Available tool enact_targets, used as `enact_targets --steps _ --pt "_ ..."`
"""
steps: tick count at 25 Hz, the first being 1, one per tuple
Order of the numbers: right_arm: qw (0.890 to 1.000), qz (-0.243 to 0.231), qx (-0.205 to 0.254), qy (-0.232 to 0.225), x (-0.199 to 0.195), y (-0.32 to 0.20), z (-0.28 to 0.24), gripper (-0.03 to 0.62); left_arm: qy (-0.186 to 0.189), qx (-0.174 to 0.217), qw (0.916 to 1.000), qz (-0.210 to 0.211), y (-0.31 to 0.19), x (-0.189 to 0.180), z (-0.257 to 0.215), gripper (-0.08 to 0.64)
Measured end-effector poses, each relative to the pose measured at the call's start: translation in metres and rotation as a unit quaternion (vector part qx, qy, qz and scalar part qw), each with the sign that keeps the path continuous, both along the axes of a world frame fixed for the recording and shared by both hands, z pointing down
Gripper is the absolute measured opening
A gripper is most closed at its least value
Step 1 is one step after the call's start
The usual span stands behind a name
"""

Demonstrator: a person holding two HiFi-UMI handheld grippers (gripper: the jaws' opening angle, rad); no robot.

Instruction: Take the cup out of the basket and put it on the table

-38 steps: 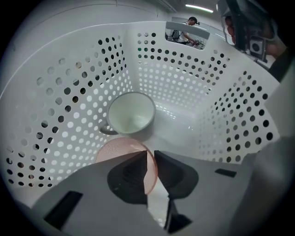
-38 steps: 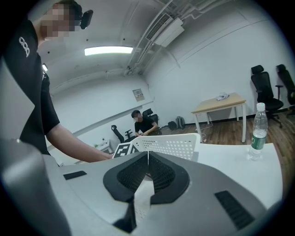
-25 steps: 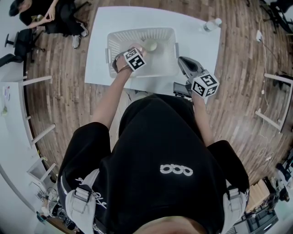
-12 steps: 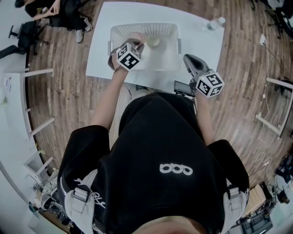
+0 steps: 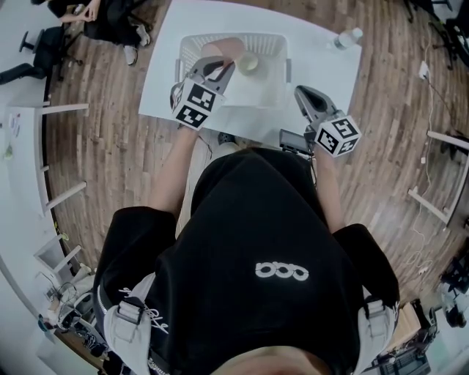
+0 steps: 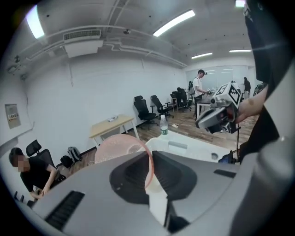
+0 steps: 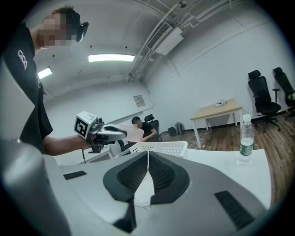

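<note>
A pink translucent cup (image 5: 223, 49) hangs over the white basket (image 5: 272, 40), tilted, its rim pinched by my left gripper (image 5: 217, 67), which is shut on it. In the left gripper view the cup (image 6: 120, 146) fills the space ahead of the closed jaws, its wall running between them. A second, cream-coloured cup (image 5: 248, 64) lies inside the basket. My right gripper (image 5: 303, 97) hovers over the white table (image 5: 326, 73) just right of the basket, shut with nothing in it. From the right gripper view the left gripper (image 7: 105, 133) and the pink cup (image 7: 132, 133) show above the basket (image 7: 161, 148).
A clear water bottle (image 5: 343, 38) stands at the table's far right corner, and shows as the bottle (image 7: 246, 136) in the right gripper view. Office chairs and a seated person (image 5: 95, 18) are beyond the table's left end. Wooden floor surrounds the table.
My left gripper has come up out of the basket towards me with the pink cup in its jaws. The right gripper has hardly moved.
</note>
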State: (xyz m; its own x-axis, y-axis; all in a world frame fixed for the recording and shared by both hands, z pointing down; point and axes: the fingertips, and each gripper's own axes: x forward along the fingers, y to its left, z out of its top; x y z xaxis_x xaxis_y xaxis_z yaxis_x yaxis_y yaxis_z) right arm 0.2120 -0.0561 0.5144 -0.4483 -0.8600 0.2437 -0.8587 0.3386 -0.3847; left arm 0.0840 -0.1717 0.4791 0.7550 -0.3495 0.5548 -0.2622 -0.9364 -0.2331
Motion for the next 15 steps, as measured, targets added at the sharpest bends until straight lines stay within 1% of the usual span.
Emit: enact_targets --steps 3,5,7,10,15 --pt "1.0 -0.007 0.005 0.002 -0.003 0.002 -0.004 0.026 0.052 0.006 0.9986 0.0 0.014 0.0 -0.023 0.026" --pt "1.0 -0.012 0.008 0.003 -0.005 0.003 -0.008 0.026 0.095 -0.002 0.9955 -0.007 0.022 -0.002 -0.036 0.026" --pt "1.0 -0.017 0.011 0.005 -0.007 0.001 -0.01 0.026 0.127 -0.009 0.9918 -0.017 0.027 -0.006 -0.047 0.026" --pt "1.0 -0.025 0.015 0.008 -0.011 -0.002 -0.014 0.026 0.15 -0.015 0.9882 -0.03 0.032 -0.014 -0.053 0.026" --pt "0.999 -0.038 0.017 0.01 -0.018 -0.007 -0.017 0.026 0.166 -0.022 0.9849 -0.042 0.035 -0.023 -0.054 0.026"
